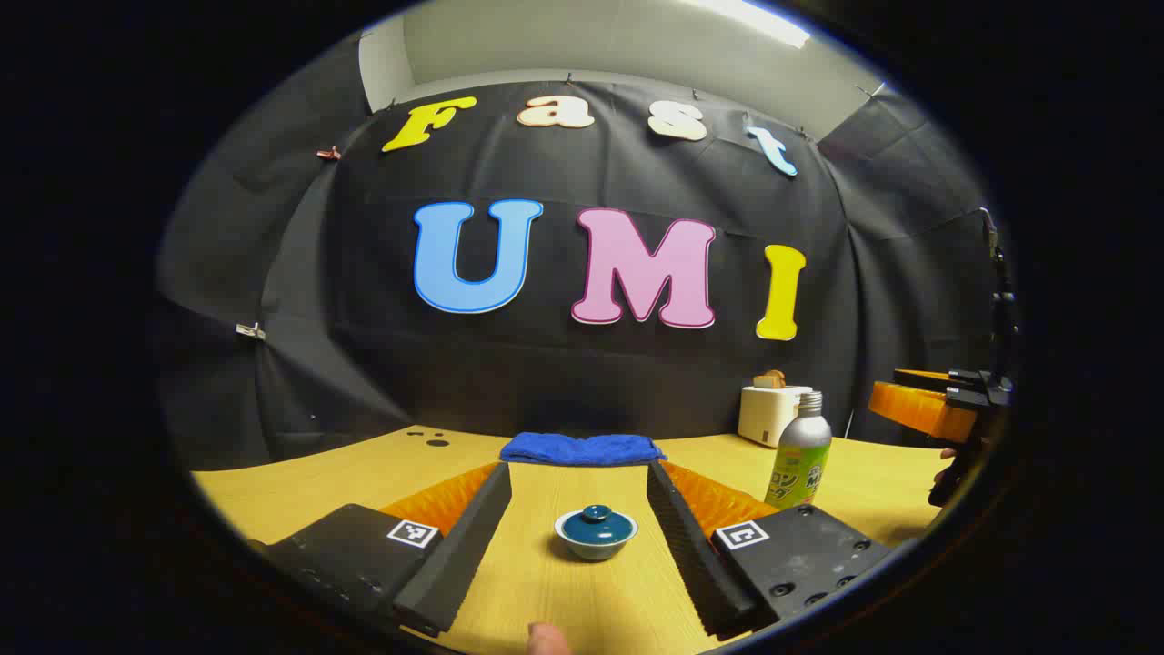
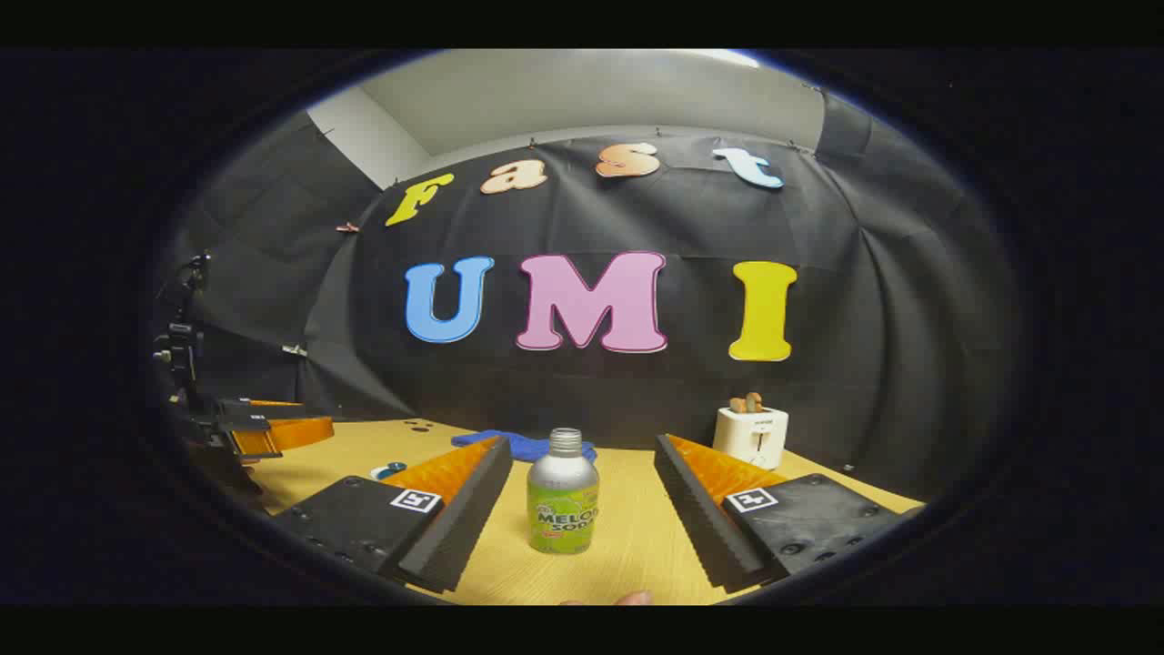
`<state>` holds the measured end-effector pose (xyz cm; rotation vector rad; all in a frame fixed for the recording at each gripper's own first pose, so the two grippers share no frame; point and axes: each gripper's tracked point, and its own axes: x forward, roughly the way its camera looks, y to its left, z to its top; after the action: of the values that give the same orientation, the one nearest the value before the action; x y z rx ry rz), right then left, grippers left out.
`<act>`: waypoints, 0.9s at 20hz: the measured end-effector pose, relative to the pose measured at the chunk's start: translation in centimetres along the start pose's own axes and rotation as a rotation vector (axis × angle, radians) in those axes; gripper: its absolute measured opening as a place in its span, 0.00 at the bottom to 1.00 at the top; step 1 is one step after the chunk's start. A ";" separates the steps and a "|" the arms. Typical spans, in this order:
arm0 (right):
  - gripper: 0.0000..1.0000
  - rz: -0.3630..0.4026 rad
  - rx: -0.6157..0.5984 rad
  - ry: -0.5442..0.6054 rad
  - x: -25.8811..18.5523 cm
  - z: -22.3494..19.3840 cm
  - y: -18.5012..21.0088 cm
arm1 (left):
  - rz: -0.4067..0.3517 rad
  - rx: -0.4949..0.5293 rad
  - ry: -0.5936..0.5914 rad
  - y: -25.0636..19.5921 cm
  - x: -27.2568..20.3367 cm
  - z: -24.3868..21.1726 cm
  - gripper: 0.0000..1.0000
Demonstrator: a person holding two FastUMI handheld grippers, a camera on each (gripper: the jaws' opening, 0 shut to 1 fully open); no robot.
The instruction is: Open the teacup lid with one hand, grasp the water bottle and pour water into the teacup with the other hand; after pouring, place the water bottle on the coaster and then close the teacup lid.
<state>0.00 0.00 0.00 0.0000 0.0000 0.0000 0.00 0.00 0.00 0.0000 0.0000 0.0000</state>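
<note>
Two low, wall-facing gripper views, sharing the table (image 1: 873, 482) and bottle (image 2: 563, 496).

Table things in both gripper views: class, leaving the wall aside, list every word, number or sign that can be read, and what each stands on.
Water bottle: the label carries lettering, small and curved; not read off here.
Left gripper: square code markers, patterns, no words.
Right gripper: the same markers, no words.
Teacup and toaster: no text to be seen.
</note>
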 end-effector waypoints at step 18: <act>0.97 0.017 0.004 0.017 0.3 -0.6 0.6 | -0.051 -0.087 0.054 -1.0 2.4 -1.8 0.95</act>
<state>0.28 0.64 -0.60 0.0042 0.0173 0.0169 2.44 -0.97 -1.79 -0.0872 0.0544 -0.0510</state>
